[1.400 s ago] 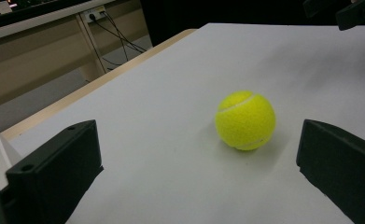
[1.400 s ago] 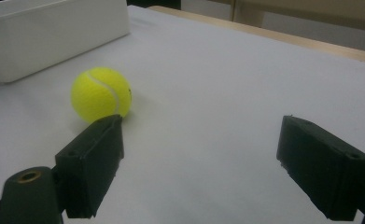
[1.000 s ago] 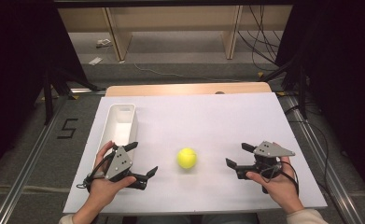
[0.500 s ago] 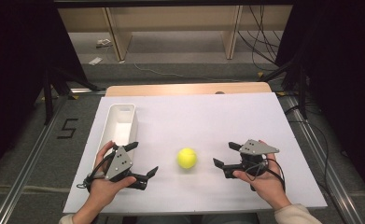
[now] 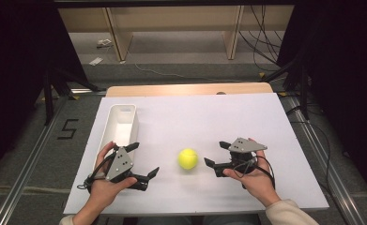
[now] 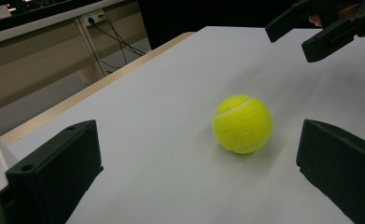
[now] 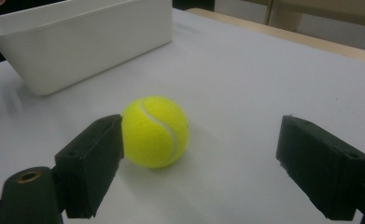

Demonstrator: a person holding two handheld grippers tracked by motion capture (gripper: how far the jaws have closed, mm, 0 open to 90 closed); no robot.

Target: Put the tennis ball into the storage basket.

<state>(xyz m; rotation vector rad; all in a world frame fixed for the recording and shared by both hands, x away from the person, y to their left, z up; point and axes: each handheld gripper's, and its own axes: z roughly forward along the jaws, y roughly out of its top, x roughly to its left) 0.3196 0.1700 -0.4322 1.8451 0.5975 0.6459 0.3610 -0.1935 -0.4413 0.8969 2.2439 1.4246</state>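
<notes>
One tennis ball [image 5: 188, 158], two claws [image 5: 216, 159].

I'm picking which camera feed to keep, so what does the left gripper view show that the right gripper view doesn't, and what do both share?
Left gripper view alone: the right gripper, open, above and beyond the ball, plus a wall socket with cables off the table.

Right gripper view alone: the white bin standing behind the ball.

Both: the yellow tennis ball resting on the white table, framed by that gripper's own spread black fingers, and the table's wooden edge.
</notes>
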